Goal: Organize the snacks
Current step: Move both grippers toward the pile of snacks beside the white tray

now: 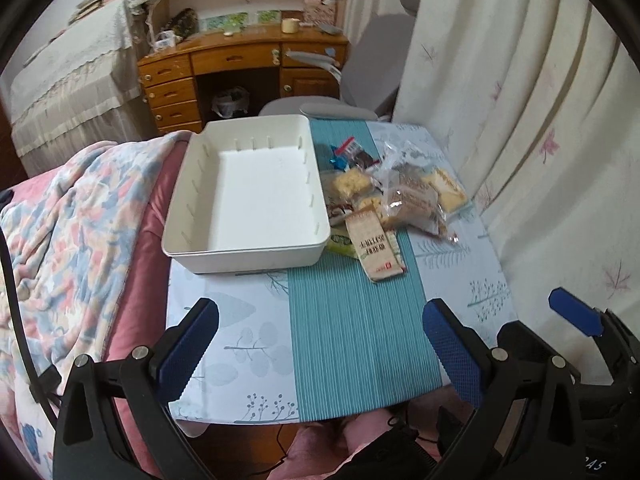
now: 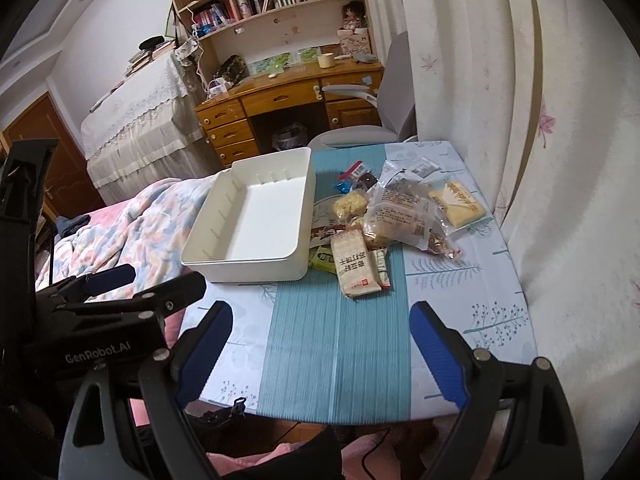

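An empty white plastic bin [image 1: 182, 216] [image 2: 200, 252] sits on the left of a small table. A pile of wrapped snacks [image 1: 400, 192] [image 2: 400, 212] lies right of it: a long beige packet [image 1: 376, 248] [image 2: 354, 266] at the front, clear bags of biscuits, a yellow pack [image 2: 460, 204], small red and blue wrappers behind. My left gripper [image 1: 322, 332] is open and empty over the table's near edge. My right gripper [image 2: 322, 336] is open and empty there too. The right gripper's finger [image 1: 574, 312] shows in the left view; the left gripper [image 2: 108, 276] shows in the right view.
The table wears a teal and pale blue leaf-print cloth [image 1: 352, 320] [image 2: 336, 340]. A bed with a floral blanket [image 1: 72, 240] lies to the left. A curtain [image 1: 540, 100] hangs on the right. A wooden desk [image 1: 240, 60] and grey chair [image 1: 372, 64] stand behind.
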